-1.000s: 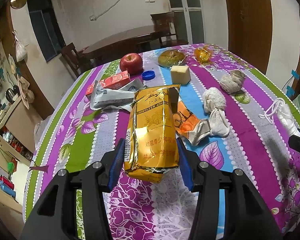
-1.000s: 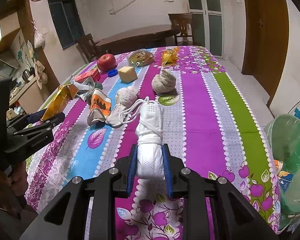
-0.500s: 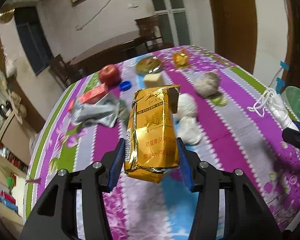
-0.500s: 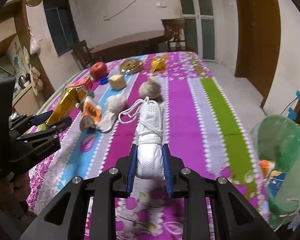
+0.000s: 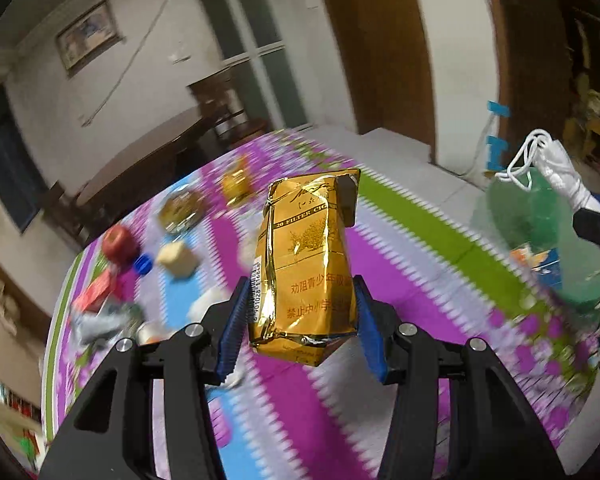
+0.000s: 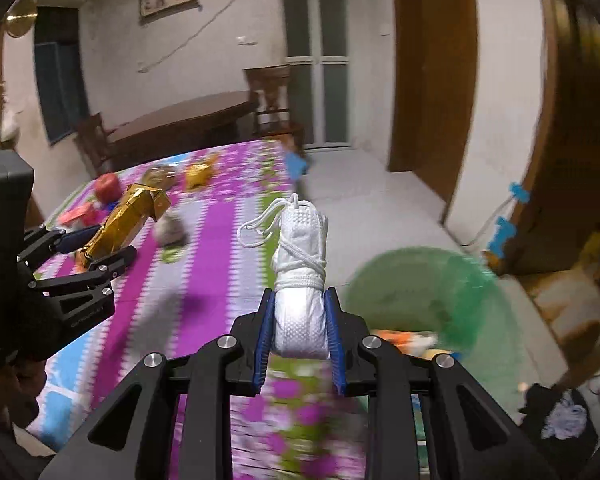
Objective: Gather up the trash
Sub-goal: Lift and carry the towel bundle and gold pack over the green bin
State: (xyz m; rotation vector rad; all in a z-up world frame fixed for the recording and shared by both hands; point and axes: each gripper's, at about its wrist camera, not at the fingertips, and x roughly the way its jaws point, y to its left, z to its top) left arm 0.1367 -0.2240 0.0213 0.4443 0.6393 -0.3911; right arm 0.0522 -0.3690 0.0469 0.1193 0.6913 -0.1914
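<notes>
Gold pack (image 5: 304,264) between left jaws; white bundle (image 6: 300,280) — right jaws.

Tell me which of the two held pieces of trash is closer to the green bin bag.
The white bundle in the right claw, beside the green bin bag; the gold pack hangs over the table.

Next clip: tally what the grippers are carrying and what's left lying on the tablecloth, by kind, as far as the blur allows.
Held gold packs: 1, gold cigarette pack in left gripper
Held white bundles: 1, white string-tied bundle in right gripper
Apples: 1, red apple
Blue caps: 1, blue cap
Total: 4; other table items too blurred.
</notes>
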